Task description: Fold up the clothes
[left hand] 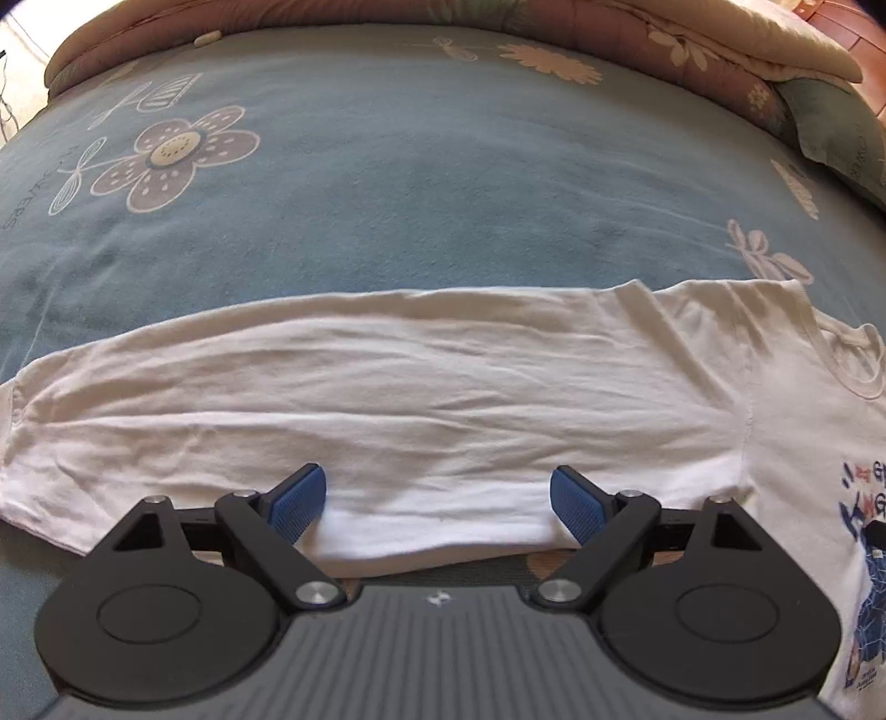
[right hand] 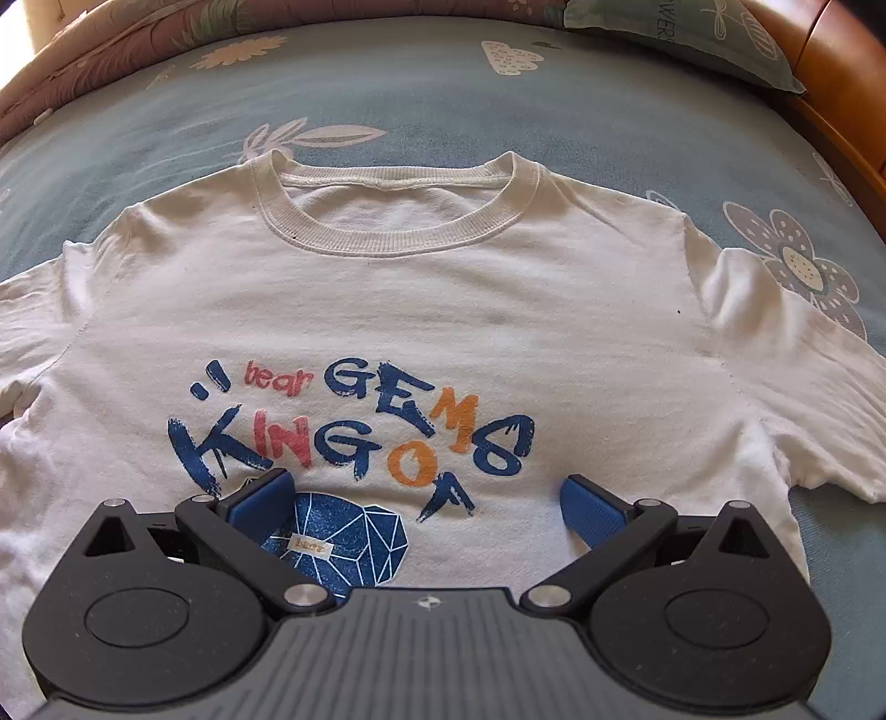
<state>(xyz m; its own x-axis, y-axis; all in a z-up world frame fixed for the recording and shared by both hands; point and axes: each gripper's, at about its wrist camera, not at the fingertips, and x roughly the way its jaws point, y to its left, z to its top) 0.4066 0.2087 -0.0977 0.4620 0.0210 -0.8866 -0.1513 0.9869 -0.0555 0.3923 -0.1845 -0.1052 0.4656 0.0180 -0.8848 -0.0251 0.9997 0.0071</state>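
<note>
White cotton fills the lower half of the left wrist view: the shirt [left hand: 387,399] lies flat on the blue flowered bedsheet [left hand: 415,183], one long sleeve stretched from left to right across the picture. The left gripper [left hand: 437,507] hangs over the sleeve's near edge with its blue pads [left hand: 296,507] spread wide — nothing is pinched between them. The sleeve cloth lies below and between the two fingers, and its near hem runs just under the fingertips. At the right edge the sleeve joins the shirt's body, where a bit of the collar and of the blue print [left hand: 869,526] shows. A folded quilt [left hand: 692,50] lies along the far side of the bed.

In the right wrist view the shirt [right hand: 443,310] lies face up, collar [right hand: 398,221] at the far side and sleeves out to left and right. The right gripper [right hand: 426,509] is over the chest, fingers spread wide and gripping nothing. Between them lies the lower part of the print [right hand: 354,437] — the blue gem shape sits just beside the left finger, partly hidden by it. The bedsheet [right hand: 498,111] shows beyond the collar, with a pillow [right hand: 692,39] at the far right.
</note>
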